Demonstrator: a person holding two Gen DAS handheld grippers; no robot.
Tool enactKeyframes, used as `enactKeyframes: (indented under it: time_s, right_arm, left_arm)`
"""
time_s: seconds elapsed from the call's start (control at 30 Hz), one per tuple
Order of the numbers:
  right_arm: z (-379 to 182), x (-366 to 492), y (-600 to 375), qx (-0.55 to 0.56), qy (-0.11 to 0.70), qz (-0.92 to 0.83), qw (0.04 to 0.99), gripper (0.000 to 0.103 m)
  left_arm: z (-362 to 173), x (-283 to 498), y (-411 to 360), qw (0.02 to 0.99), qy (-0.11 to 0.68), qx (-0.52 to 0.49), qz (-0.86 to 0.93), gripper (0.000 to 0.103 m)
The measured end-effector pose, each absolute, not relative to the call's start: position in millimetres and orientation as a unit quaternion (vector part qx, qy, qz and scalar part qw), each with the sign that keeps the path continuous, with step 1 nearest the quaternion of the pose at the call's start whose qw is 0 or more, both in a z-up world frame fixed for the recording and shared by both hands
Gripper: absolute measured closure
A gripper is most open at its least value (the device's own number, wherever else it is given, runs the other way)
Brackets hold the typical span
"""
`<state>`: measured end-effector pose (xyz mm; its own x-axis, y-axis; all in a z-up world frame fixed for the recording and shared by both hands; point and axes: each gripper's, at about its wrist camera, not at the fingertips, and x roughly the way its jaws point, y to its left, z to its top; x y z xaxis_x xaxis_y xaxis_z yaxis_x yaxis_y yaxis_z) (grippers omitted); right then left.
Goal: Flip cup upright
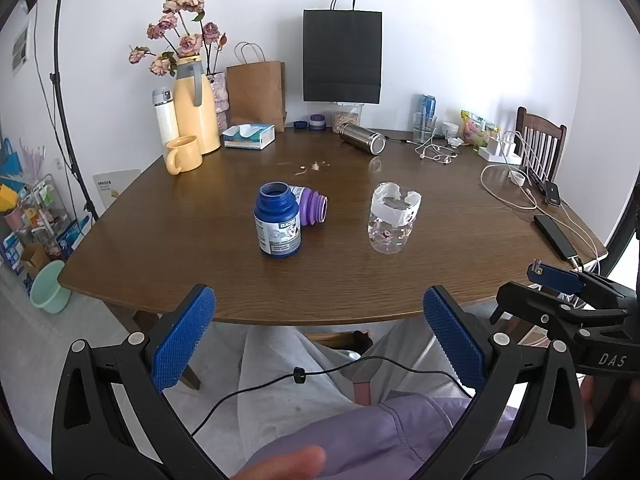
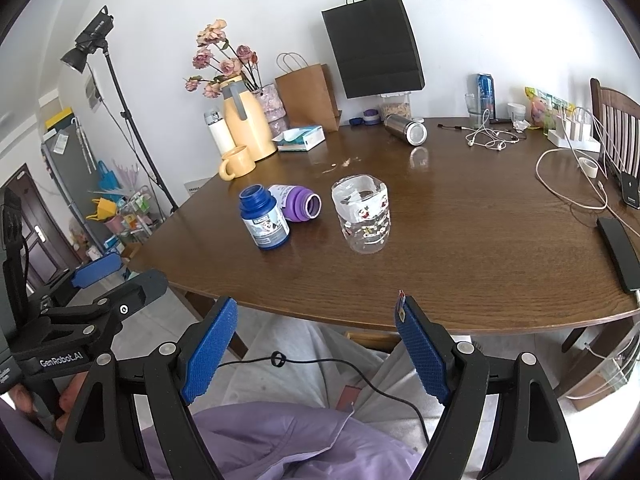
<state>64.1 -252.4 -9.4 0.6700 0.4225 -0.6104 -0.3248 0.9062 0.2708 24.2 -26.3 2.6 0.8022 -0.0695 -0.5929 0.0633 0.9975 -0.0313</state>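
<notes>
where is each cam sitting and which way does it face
Left wrist: on the left gripper, off the table's near edge, facing across it at the glass cup and blue bottle; shows both its open fingers, the person's lap, and the right gripper at the right edge.
Right wrist: on the right gripper, same edge, aimed a little leftward; shows its open fingers, the lap, and the left gripper at the left.
Shared: table, cup, blue bottle, purple bottle lying behind it.
</notes>
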Motion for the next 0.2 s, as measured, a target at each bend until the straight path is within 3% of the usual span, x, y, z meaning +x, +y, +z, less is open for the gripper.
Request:
enactKeyframes:
  time_s: [0.2]
  right_arm:
    - [-11.9, 63.7, -250.2, 0.069, 0.351, 0.205, 0.911, 0.018]
  left_arm:
    - [0.0, 24.7, -26.5, 0.949, 0.313, -0.007, -0.031, 0.000]
